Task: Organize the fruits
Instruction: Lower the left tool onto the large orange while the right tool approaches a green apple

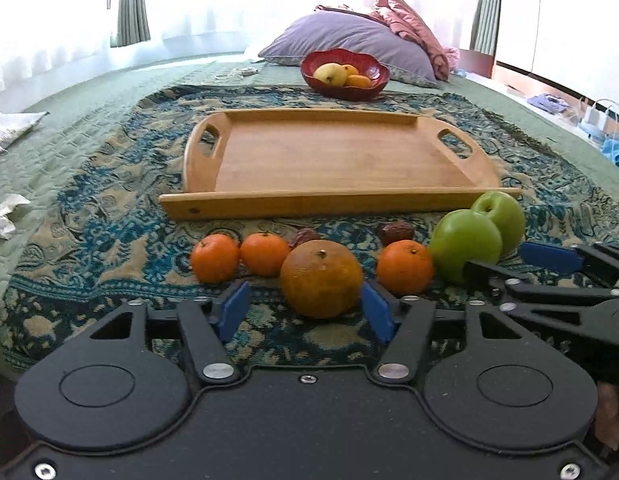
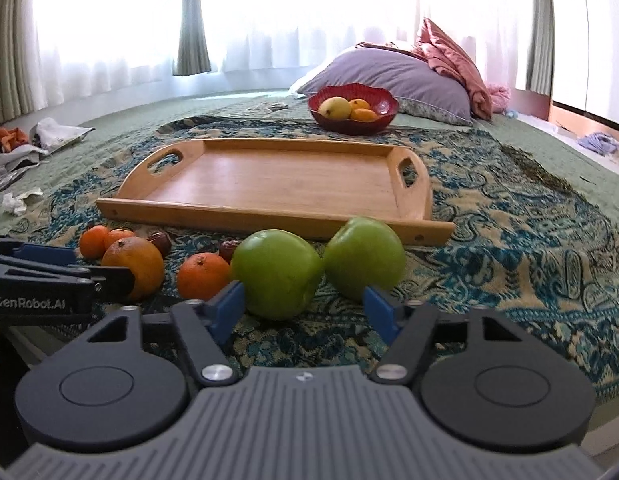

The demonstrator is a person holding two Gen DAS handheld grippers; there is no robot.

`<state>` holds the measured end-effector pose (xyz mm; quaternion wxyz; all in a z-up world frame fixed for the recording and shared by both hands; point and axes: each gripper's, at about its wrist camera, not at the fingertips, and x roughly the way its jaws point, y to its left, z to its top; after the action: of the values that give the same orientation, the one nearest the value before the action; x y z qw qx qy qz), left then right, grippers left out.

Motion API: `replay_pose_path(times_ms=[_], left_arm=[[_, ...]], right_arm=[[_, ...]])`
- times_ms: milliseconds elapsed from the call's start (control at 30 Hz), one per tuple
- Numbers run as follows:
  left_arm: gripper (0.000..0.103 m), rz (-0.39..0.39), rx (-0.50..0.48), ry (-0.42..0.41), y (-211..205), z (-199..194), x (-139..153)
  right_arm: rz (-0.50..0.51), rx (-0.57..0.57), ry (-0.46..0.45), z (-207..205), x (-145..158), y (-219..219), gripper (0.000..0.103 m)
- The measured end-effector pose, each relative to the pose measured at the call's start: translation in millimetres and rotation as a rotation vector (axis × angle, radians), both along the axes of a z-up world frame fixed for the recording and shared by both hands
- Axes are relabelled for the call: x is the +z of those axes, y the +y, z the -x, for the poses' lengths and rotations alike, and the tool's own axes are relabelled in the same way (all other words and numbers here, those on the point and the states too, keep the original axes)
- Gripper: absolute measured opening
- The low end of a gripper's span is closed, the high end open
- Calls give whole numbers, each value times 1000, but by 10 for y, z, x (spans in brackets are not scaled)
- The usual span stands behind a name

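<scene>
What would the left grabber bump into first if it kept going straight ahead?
Most likely the big orange. It sits right ahead, between the left gripper's blue pads, nearly touching the right one. Behind it comes the wooden tray.

Tray (image 1: 333, 160) bare and open ahead of both grippers, fruit row (image 1: 265, 254) barring the low path, bowl (image 1: 345, 74) beyond, cloth (image 2: 529, 248) clear rightward
</scene>
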<state>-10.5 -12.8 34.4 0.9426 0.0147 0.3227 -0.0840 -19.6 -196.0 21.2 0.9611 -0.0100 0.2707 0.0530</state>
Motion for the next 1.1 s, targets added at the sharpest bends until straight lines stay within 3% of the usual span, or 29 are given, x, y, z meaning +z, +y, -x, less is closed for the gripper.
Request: replay_pose_path(times_ms=[133,300,600,1100], left_arm=[[55,6,1,15,1,-36,-37],[54,34,7,27,30,-94,-61],[54,56,4,45,12,-186,-146],[48,109,38,28,31,-195,-168]], right_arm=[[-2,26,4,-27,-30,60,71],[-94,21,29,-91,-44,3,66],[-200,4,40,-174,-36,-40,68],[-252,-13,72,-281,-61,-88,68]])
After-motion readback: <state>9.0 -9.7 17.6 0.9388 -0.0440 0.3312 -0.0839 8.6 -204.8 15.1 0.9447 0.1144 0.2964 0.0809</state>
